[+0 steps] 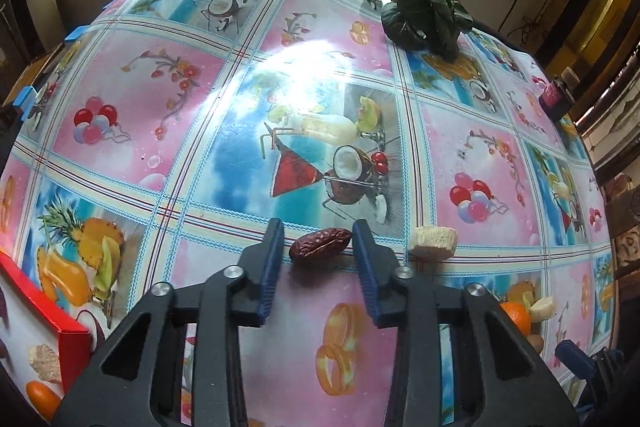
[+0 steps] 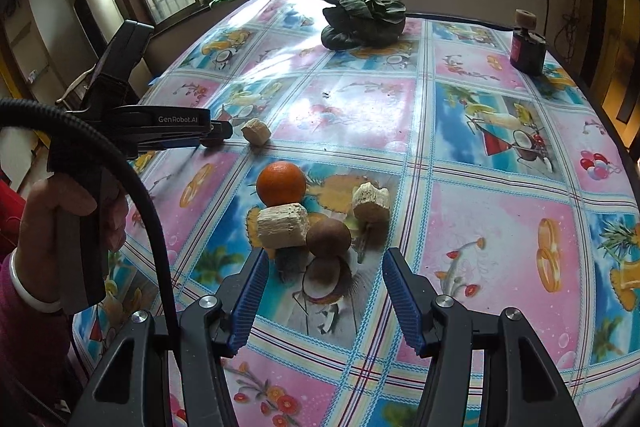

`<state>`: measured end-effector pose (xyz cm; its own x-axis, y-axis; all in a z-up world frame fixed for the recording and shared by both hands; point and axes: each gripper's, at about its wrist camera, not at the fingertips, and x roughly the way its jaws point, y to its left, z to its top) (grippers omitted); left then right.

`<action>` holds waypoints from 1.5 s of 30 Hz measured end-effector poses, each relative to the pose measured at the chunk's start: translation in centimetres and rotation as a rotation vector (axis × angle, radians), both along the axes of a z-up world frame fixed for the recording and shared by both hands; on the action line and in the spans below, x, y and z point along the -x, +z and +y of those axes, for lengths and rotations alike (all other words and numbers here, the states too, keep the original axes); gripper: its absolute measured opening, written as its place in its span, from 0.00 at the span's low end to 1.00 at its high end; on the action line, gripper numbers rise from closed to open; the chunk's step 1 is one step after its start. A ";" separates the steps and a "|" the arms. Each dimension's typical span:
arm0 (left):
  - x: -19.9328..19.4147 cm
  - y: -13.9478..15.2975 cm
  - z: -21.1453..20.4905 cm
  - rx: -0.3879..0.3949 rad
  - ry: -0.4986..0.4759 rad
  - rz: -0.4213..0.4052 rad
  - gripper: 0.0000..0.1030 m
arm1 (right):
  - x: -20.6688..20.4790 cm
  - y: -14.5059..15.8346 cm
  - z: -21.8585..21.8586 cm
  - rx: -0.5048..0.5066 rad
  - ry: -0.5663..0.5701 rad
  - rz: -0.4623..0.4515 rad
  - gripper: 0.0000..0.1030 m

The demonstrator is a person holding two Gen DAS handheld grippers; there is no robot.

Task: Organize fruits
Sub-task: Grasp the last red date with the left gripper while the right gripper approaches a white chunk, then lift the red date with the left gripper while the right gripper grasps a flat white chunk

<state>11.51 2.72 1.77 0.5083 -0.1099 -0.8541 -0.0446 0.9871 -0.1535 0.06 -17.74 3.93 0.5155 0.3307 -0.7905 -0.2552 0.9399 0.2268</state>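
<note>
A wrinkled red date [image 1: 320,243] lies on the patterned tablecloth between the tips of my open left gripper [image 1: 319,237]; the pads stand just apart from it. A pale cut chunk [image 1: 433,241] lies to its right. In the right wrist view my right gripper [image 2: 322,261] is open over a cluster: an orange [image 2: 281,183], two pale chunks [image 2: 283,225] [image 2: 371,203] and a brown round fruit [image 2: 329,238]. The left gripper [image 2: 218,131] shows there from the side, next to another pale chunk [image 2: 256,131].
A red-edged box [image 1: 48,319] holding a pale chunk and an orange sits at the lower left. A dark leafy vegetable [image 2: 362,15] lies at the table's far end. A dark bottle [image 2: 527,47] stands at the far right corner.
</note>
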 end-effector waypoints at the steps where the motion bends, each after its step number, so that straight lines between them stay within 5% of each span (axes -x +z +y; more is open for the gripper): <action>1: 0.0 0.0 0.2 0.009 -0.003 -0.001 0.29 | 0.0 0.1 0.1 -0.003 0.003 -0.004 0.56; 11: 2.2 1.4 2.2 0.047 0.031 -0.019 0.29 | -3.7 2.8 4.5 -0.011 0.113 -0.079 0.56; 16: 3.9 1.8 2.9 0.034 0.032 -0.032 0.29 | -7.7 2.2 8.1 0.071 0.170 -0.082 0.56; 26: 5.8 2.4 4.4 0.025 0.045 -0.042 0.29 | -13.6 0.6 8.2 0.174 0.098 -0.048 0.55; 33: 6.5 2.5 4.9 0.029 0.048 -0.049 0.29 | -9.6 1.2 10.5 0.173 0.274 -0.052 0.55; 42: 7.8 3.0 5.6 0.028 0.048 -0.056 0.29 | -9.8 -0.6 12.0 0.141 0.290 -0.023 0.55; 45: 8.2 3.1 5.9 0.027 0.046 -0.053 0.29 | -9.9 -1.7 12.7 0.146 0.313 0.008 0.35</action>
<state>3.32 8.61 4.83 0.5580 -0.1083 -0.8227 -0.0807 0.9797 -0.1837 9.99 -5.07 2.25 0.4007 0.3548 -0.8447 -0.5349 0.8391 0.0987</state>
